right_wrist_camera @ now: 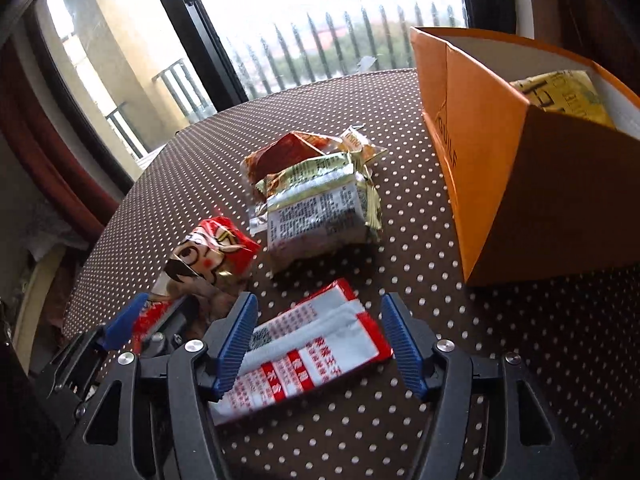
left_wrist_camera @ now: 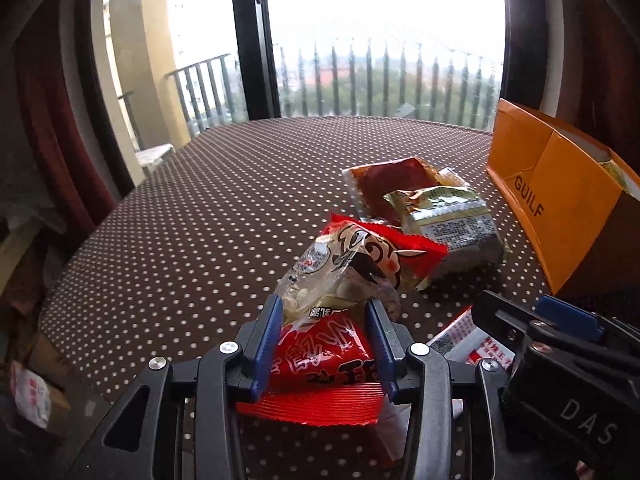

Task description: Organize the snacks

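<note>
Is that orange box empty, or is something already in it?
Not empty. The orange box is open on top, and a yellow packet shows inside against its white wall. How much more it holds is hidden.

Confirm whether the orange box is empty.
No: in the right wrist view a yellow snack packet already lies inside the orange box.

A round table (left_wrist_camera: 192, 216) in a brown cloth with white dots stands before a tall window (left_wrist_camera: 380, 40). Outside, a railing (left_wrist_camera: 384, 80) of dark bars lines a balcony, with green trees and a red roof blurred beyond. A dark red curtain (left_wrist_camera: 44, 128) hangs at left, above a heap of clutter (left_wrist_camera: 28, 360) beside the table.
</note>
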A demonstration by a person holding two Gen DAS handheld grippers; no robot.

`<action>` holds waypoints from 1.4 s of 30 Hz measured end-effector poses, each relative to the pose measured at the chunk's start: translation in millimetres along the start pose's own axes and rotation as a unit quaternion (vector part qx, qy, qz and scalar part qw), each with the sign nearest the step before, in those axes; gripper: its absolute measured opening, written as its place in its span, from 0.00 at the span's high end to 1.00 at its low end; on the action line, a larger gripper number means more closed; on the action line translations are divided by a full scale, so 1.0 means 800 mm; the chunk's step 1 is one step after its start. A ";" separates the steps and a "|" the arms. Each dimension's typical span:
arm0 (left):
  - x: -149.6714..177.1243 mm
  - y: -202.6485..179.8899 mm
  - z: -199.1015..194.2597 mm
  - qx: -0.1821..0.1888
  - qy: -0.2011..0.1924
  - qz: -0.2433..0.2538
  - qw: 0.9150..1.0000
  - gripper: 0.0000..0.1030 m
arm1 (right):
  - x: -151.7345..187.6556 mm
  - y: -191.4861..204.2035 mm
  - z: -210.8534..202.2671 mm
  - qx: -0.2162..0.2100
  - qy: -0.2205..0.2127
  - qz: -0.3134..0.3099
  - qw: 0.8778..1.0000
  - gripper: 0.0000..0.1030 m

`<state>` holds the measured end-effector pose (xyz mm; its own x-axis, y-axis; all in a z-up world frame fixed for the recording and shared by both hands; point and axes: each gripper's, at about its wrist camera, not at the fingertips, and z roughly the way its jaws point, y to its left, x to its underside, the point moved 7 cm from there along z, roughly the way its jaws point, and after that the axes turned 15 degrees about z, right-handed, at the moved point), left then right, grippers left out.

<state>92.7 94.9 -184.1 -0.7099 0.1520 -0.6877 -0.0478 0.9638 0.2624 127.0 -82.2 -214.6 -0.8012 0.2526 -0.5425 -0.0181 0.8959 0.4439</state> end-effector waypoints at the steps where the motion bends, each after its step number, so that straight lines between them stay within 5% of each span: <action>1: 0.002 0.000 -0.002 -0.002 -0.001 0.002 1.000 0.58 | 0.001 0.001 0.000 -0.001 0.000 -0.001 1.000 0.32; 7: 0.016 -0.001 -0.005 0.000 0.003 0.011 1.000 0.59 | 0.014 0.005 0.003 0.013 0.028 -0.001 1.000 0.31; 12: 0.023 -0.001 -0.007 -0.003 -0.006 0.019 1.000 0.59 | 0.032 -0.003 0.012 0.008 0.065 0.058 0.996 0.31; 23: 0.016 0.022 0.015 -0.011 0.001 0.009 1.000 0.60 | 0.026 0.027 0.037 0.027 0.031 0.040 0.998 0.32; 31: 0.014 0.020 0.026 -0.029 0.004 0.050 0.998 0.57 | 0.015 0.051 0.062 0.060 0.012 -0.017 0.998 0.34; 36: 0.012 0.019 0.032 -0.065 -0.004 0.084 0.994 0.35 | 0.012 0.055 0.069 0.081 0.000 -0.058 0.995 0.44; 42: 0.009 0.013 0.042 -0.017 0.007 0.077 0.997 0.44 | 0.010 0.056 0.070 0.076 0.001 -0.070 0.995 0.61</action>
<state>110.8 113.1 -209.4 -0.7200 0.2945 -0.6283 0.0391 0.9212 0.3870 153.6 -19.4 -238.9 -0.7987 0.1216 -0.5894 -0.0378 0.9673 0.2508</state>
